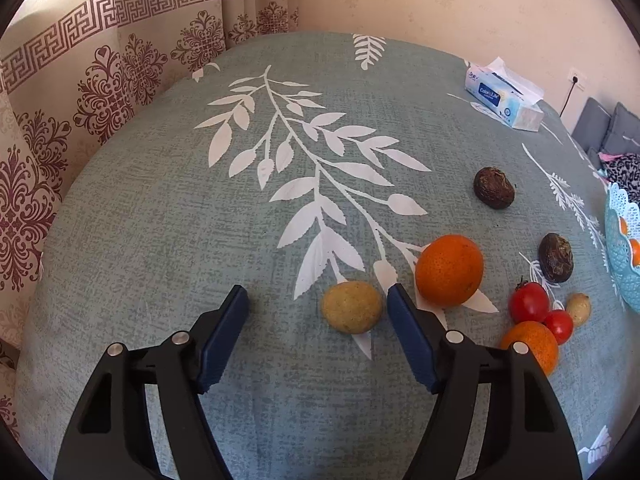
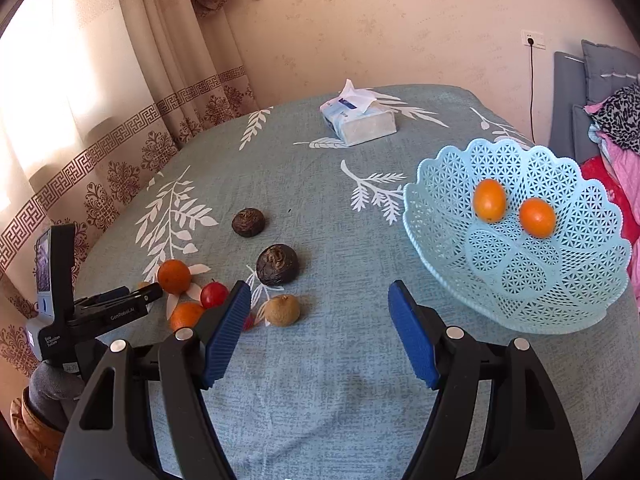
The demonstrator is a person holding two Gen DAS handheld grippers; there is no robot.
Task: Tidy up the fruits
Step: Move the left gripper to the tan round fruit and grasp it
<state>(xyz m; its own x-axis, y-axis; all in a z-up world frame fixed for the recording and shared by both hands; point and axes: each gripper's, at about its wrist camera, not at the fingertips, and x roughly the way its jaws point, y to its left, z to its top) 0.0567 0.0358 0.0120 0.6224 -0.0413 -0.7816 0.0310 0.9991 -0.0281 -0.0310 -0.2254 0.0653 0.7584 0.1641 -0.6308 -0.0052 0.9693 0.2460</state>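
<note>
I'm lowering the left gripper (image 1: 318, 300), jaws spread, nothing pinched; yellow fruit (image 1: 351, 306) is sitting off-centre by the right pad, risking rolling into the orange (image 1: 449, 270). Right gripper (image 2: 320, 300) is hanging spread, empty.

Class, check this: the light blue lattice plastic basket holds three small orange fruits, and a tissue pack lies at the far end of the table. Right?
Not quite. The light blue lattice plastic basket holds two small orange fruits, not three, as the right wrist view shows. The tissue pack does lie at the far end.
</note>
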